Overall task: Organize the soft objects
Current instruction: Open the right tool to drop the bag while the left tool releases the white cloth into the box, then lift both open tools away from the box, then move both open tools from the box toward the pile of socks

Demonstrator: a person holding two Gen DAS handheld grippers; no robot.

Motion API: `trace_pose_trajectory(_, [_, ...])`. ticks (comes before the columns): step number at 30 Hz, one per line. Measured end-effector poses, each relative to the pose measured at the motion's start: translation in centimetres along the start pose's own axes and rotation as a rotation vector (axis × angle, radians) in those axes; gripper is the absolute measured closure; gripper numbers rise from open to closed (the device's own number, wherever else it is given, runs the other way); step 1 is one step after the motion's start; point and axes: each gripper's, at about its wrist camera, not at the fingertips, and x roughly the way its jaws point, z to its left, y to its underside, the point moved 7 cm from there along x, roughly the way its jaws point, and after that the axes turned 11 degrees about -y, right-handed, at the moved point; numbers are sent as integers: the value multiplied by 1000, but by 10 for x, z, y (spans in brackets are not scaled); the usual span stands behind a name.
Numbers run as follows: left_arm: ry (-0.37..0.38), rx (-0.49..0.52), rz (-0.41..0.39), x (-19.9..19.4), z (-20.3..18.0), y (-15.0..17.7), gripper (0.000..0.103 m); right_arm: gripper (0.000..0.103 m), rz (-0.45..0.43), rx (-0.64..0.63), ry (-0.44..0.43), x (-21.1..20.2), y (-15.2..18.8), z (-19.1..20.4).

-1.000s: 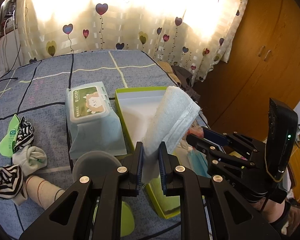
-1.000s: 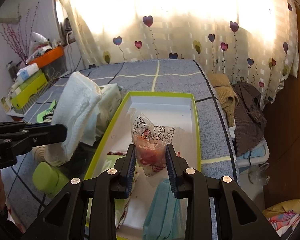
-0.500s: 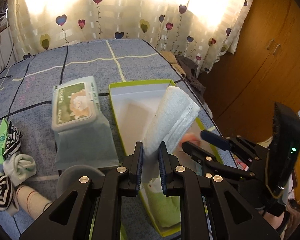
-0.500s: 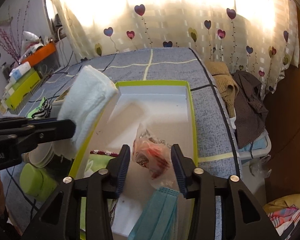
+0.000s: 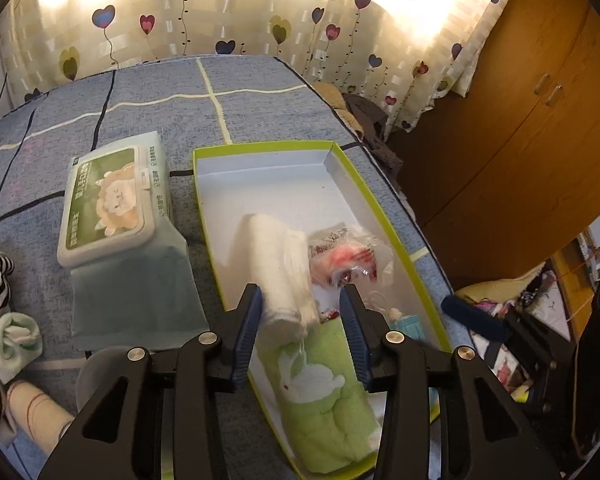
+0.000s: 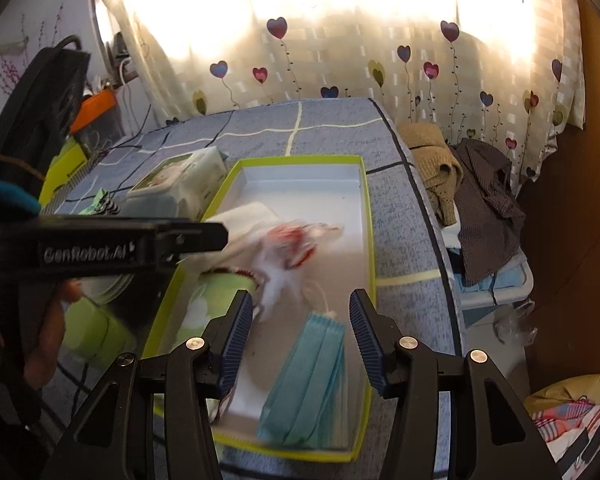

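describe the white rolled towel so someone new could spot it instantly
Find the green-rimmed box on the blue checked bedspread, right of the wipes pack. Inside it the white rolled towel lies along the box's left wall, its near end over the green rabbit towel. It is the only plain white roll; the crinkly clear packet beside it shows red.

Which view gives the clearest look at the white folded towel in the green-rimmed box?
The left wrist view: the white folded towel lies sharp and nearly whole between the open left gripper fingers. In the right wrist view it is blurred and half hidden behind that gripper.
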Motion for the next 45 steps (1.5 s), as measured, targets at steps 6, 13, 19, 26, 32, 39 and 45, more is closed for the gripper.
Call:
trace_pose_trajectory(6, [26, -6, -34, -25, 8, 12, 61, 53, 55, -1, -11, -2, 25, 19])
trace_pose_trajectory(13, [49, -26, -112, -63, 29, 23, 61, 53, 108, 12, -6, 16, 38, 32])
trace_pose_trajectory(19, [49, -84, -151, -82, 66, 33, 61, 53, 115, -15, -9, 37, 20, 32])
trace_pose_trajectory(26, [29, -132, -182, -92, 98, 39, 61, 53, 78, -23, 8, 34, 1, 39])
trace_pose_trajectory(32, [32, -131, -195, -98, 109, 47, 61, 71, 63, -67, -11, 33, 2, 67])
trace_pose_trajectory(39, [19, -152, -191, -103, 123, 59, 61, 78, 122, -66, 16, 60, 14, 66])
trace_pose_trajectory(45, [15, -172, -198, -108, 130, 65, 61, 78, 67, -84, -2, 42, 7, 81])
